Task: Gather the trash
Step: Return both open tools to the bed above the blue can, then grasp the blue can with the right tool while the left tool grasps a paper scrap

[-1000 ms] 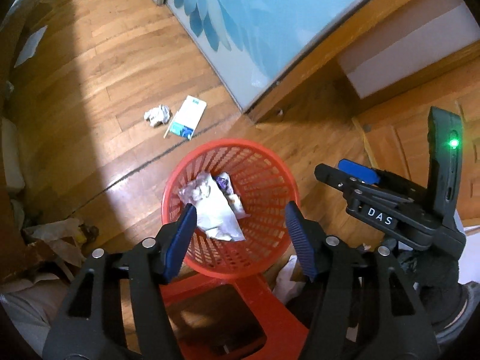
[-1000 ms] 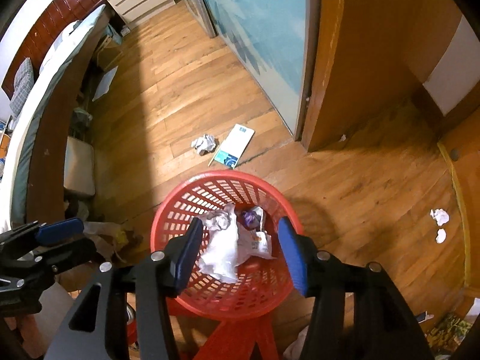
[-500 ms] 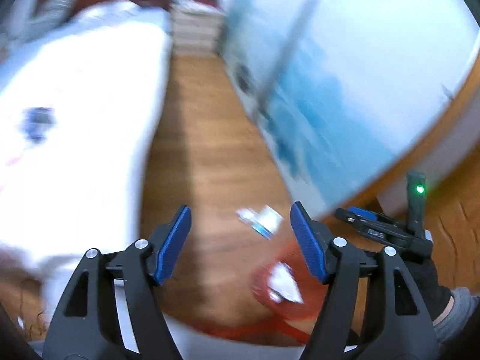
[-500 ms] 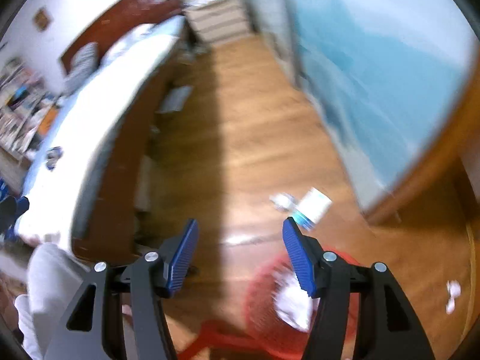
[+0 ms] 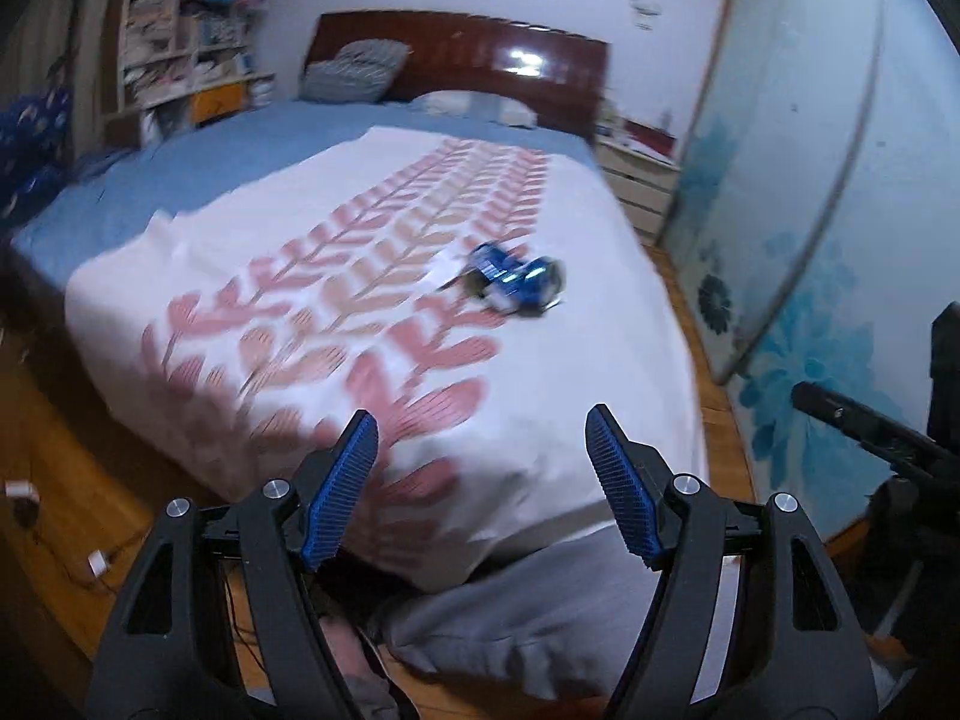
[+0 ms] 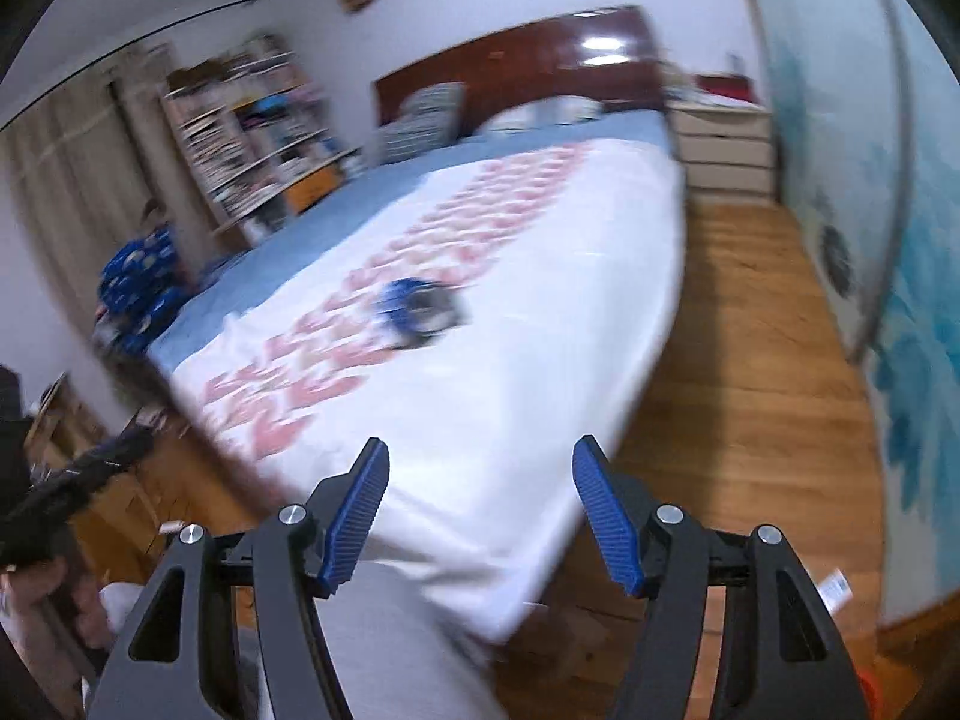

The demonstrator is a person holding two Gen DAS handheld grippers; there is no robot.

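A crumpled blue and silver wrapper [image 5: 517,282] lies on the white bed cover with pink leaf print [image 5: 336,324]; it also shows, blurred, in the right wrist view [image 6: 420,312]. My left gripper [image 5: 483,489] is open and empty, held above the foot of the bed, well short of the wrapper. My right gripper [image 6: 480,516] is open and empty, also over the near end of the bed. The right gripper's body shows at the right edge of the left wrist view [image 5: 870,426]. The red basket is out of view.
The bed has a dark wooden headboard [image 5: 462,54] and pillows. A bookshelf [image 5: 180,42] stands at the left. A blue flowered sliding door [image 5: 810,228] runs along the right. Wood floor [image 6: 750,348] lies between bed and door. My grey-trousered leg [image 5: 522,618] is below.
Both grippers have swung up from the red trash basket on the floor to face the bed. The basket and floor litter have left view; the wrapper on the bed has come into view.
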